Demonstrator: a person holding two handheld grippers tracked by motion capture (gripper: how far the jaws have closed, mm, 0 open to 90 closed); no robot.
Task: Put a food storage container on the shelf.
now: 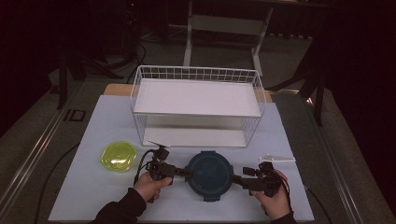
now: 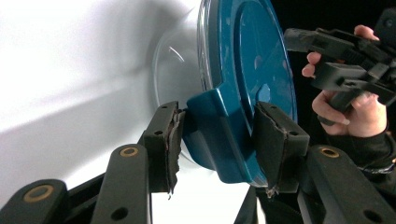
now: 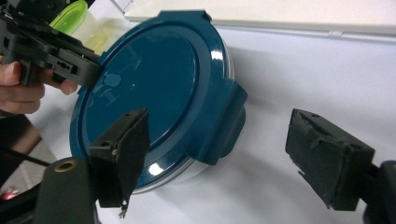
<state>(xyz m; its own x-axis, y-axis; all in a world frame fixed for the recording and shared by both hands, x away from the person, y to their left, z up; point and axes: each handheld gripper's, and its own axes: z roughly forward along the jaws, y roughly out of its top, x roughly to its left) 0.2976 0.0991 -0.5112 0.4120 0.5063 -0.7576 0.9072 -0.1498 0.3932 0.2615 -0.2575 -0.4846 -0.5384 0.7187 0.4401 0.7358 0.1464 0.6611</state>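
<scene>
Reaching in from both sides, the two hands hold their grippers low and level over the white table [image 1: 93,196]. The left gripper [image 1: 186,172] pinches a side clip [image 2: 219,135] of the blue lid [image 1: 208,171], one pad on each side of it. The right gripper [image 1: 237,179] stands open, its jaws wide around the clip on the other side without touching it. The lid sits on a clear round box [image 2: 175,70] at the front middle of the table. A yellow-green tub [image 1: 118,156] lies to the left, near the left hand [image 1: 150,185]. A white wire rack [image 1: 198,105] stands behind the box. A small clear strip [image 1: 277,158] lies beside the right hand [image 1: 275,198].
</scene>
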